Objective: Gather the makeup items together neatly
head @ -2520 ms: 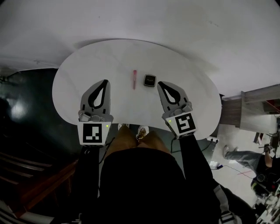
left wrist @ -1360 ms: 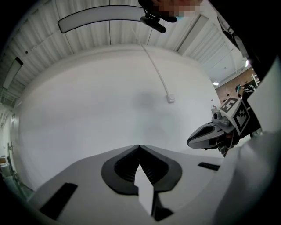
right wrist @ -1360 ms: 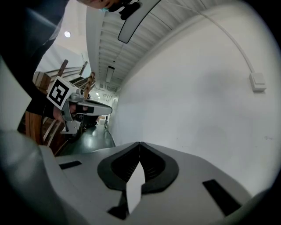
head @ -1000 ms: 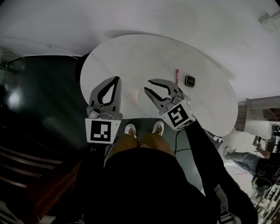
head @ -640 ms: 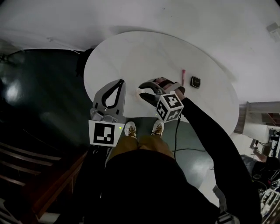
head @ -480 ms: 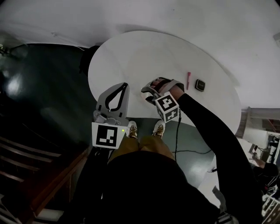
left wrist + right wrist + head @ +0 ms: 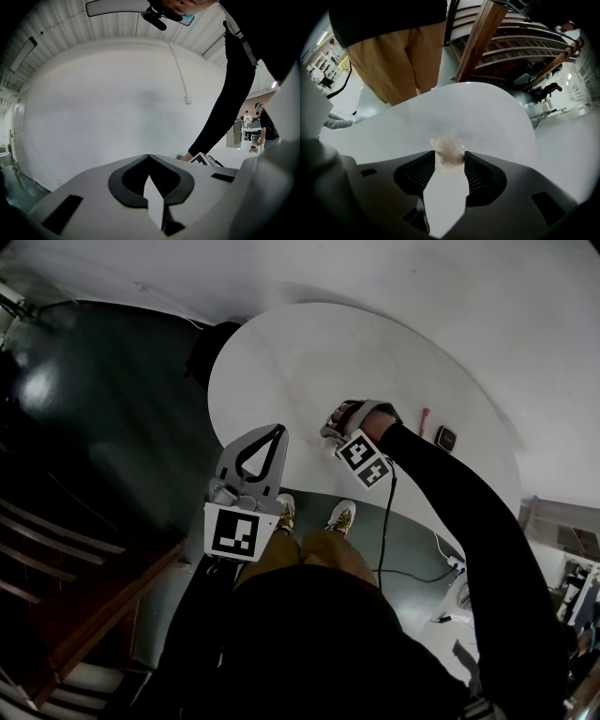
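In the head view, the right gripper had swung over from lying nearly level a second before and dropped until it pointed steeply down at the white table. It covered the spot near the table's near edge where a small beige makeup item had lain in the open. The pink lip pencil and the black compact lay side by side at its 3 o'clock, well apart from it. The left gripper hung at its 8 o'clock, over the table's rim.

In the left gripper view, the left gripper had its fingers clenched tip to tip on nothing. The person's dark sleeve reached down at 2 o'clock.

In the right gripper view, the right gripper had just been spreading its jaws. They stood released, one on each side of the beige makeup item, which sat on the table right at the fingertips. It looked flanked closely rather than squeezed.

Judged from this, the pick-up of the stray piece was set up but not made. Closing on it came next, then carrying it toward 3 o'clock to join the pencil and compact.
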`<control>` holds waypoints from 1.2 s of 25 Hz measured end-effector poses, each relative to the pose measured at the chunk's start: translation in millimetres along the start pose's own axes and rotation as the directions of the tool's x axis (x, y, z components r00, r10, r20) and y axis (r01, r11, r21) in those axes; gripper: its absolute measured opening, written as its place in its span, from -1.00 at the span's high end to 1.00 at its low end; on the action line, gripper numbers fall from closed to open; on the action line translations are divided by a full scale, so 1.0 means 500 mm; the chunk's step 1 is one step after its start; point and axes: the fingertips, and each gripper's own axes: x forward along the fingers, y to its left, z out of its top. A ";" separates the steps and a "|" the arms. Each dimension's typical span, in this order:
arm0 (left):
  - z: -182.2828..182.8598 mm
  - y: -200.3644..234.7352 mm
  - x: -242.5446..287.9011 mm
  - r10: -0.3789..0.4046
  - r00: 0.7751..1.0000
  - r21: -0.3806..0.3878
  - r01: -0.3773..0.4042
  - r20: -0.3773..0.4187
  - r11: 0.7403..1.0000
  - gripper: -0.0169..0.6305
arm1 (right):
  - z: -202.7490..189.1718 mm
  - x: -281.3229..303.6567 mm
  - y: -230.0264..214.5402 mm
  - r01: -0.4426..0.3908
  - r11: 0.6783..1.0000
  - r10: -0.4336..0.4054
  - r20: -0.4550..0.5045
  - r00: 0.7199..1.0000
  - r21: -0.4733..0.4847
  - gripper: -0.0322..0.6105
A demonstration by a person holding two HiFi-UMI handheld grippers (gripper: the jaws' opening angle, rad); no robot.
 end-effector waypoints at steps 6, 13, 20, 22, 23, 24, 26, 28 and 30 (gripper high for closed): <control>-0.011 0.033 -0.006 0.038 0.999 -0.016 -0.038 -0.015 0.999 0.90 | -0.005 -0.011 0.001 -0.034 0.998 0.033 0.009 0.999 0.055 0.53; 0.006 0.030 0.037 0.012 1.000 0.008 -0.012 0.006 1.000 0.90 | -0.066 -0.110 -0.063 0.147 0.613 -0.292 0.049 0.955 0.776 0.53; 0.034 -0.031 0.121 -0.103 0.994 0.029 0.102 0.026 0.994 0.90 | -0.157 -0.170 -0.008 0.011 -0.182 -0.511 -0.104 0.853 0.983 0.51; 0.039 -0.054 0.145 -0.137 0.990 0.037 0.136 0.025 0.990 0.90 | -0.194 -0.174 0.027 -0.028 -0.359 -0.531 -0.180 0.828 0.933 0.51; 0.042 -0.066 0.156 -0.152 0.988 0.040 0.151 0.024 0.988 0.90 | -0.213 -0.178 0.044 -0.054 -0.446 -0.538 -0.219 0.814 0.893 0.50; 0.044 -0.079 0.167 -0.168 0.986 0.044 0.167 0.022 0.985 0.90 | -0.231 -0.183 0.061 -0.083 -0.525 -0.542 -0.257 0.800 0.847 0.49; 0.050 -0.108 0.188 -0.201 0.979 0.056 0.200 0.020 0.978 0.90 | -0.259 -0.190 0.093 -0.148 -0.641 -0.544 -0.309 0.780 0.753 0.48; 0.054 -0.134 0.205 -0.231 0.973 0.064 0.229 0.022 0.971 0.90 | -0.276 -0.187 0.117 -0.214 -0.716 -0.539 -0.331 0.775 0.665 0.48; 0.057 -0.156 0.219 -0.252 0.968 0.067 0.250 0.018 0.966 0.90 | -0.291 -0.179 0.137 -0.261 -0.766 -0.524 -0.335 0.783 0.587 0.47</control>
